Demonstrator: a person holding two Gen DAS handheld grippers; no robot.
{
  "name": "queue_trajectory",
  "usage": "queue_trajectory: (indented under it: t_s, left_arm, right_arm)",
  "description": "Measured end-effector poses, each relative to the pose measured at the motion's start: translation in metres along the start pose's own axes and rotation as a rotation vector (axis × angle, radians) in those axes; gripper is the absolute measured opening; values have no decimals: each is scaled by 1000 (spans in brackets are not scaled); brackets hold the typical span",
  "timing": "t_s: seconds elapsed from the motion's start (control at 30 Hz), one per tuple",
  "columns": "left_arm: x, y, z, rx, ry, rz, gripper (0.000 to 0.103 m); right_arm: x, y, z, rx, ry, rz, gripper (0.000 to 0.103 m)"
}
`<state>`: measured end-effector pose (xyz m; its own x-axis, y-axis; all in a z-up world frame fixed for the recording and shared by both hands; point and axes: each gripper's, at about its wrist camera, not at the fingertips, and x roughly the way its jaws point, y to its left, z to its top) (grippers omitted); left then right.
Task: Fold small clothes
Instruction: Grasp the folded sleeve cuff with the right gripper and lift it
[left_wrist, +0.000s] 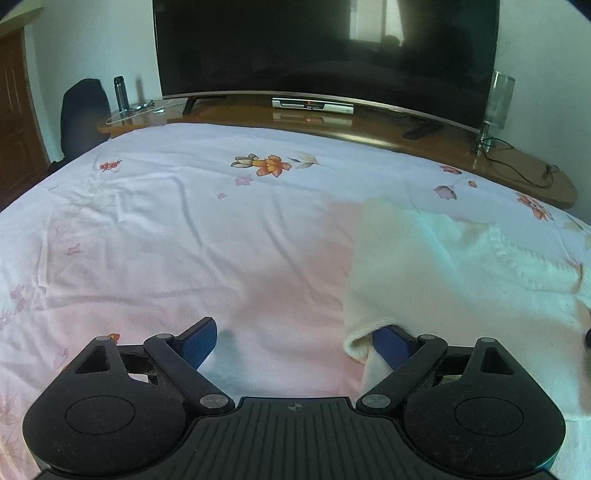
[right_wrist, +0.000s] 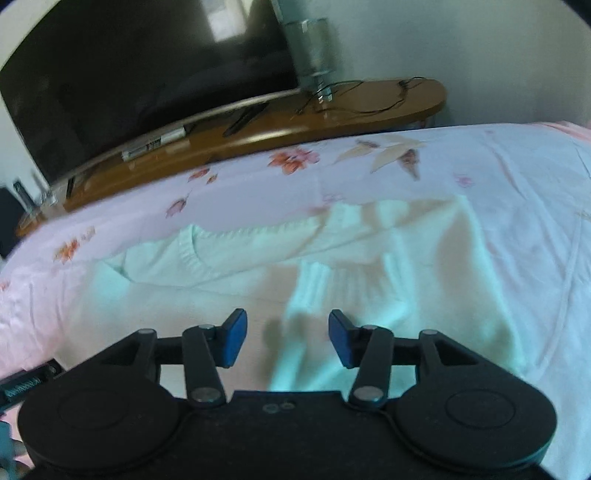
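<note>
Floral bedsheet (left_wrist: 184, 229) under us. Sweater (right_wrist: 369, 266) at 12 o'clock looks soft, light, probably knit; we'd grip the ribbed hem. Left gripper (left_wrist: 295, 341) spread wide, right gripper (right_wrist: 288, 338) half-spread, both empty.

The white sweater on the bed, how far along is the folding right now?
Early to midway. Done: the white sweater lies spread on the floral bedsheet, and a ribbed sleeve seems folded across its body. In hand: nothing is gripped. The right gripper hangs open over the knit, and the left gripper is open, one of its fingers tucked under the sweater's edge. Left: the remaining folds into a compact bundle.
</note>
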<state>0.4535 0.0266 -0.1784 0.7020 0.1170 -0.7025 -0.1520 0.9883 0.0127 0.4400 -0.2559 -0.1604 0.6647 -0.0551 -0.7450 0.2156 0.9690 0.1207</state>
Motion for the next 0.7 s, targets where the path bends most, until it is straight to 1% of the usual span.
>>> queue_trajectory:
  t_s: [0.03, 0.07, 0.1, 0.13, 0.2, 0.27, 0.3, 0.4, 0.43, 0.5, 0.57, 0.63, 0.7]
  left_arm:
    - [0, 0, 0, 0, -1, 1, 91]
    - [0, -1, 0, 3, -2, 1, 91]
    - [0, -2, 0, 8, -3, 3, 91]
    - [0, -2, -1, 15, -5, 4, 91]
    - [0, -2, -1, 18, -7, 4, 91]
    - [1, -2, -1, 17, -5, 3, 91]
    - [2, -2, -2, 20, -5, 3, 91]
    - [2, -4, -4, 32, -5, 5, 91]
    - [2, -5, -4, 37, -6, 8, 91]
    - [2, -7, -5, 47, -12, 16, 91]
    - [2, -7, -5, 45, -11, 19, 91]
    - [2, -6, -4, 41, -11, 22, 91]
    - [2, -6, -5, 32, -14, 23, 91]
  right_arm:
    - [5, 3, 0, -16, 8, -23, 38]
    - [5, 5, -1, -37, 1, -45, 21]
    - [2, 4, -1, -42, -4, -39, 9]
    - [-2, -2, -2, -9, -10, -18, 4]
    - [-22, -23, -5, 78, -54, 9, 4]
    - [-46, -42, -10, 116, -112, 19, 4]
    - [-53, -51, -13, 134, -116, 22, 4]
    - [-59, -81, -32, 228, -72, 34, 4]
    - [-57, -86, -36, 239, -60, 30, 4]
    - [-51, -91, -40, 260, -27, 61, 6]
    - [-48, -91, -40, 278, -15, 74, 27]
    - [-46, -91, -37, 291, -28, 78, 30]
    - [-45, -95, -37, 329, -29, 88, 37]
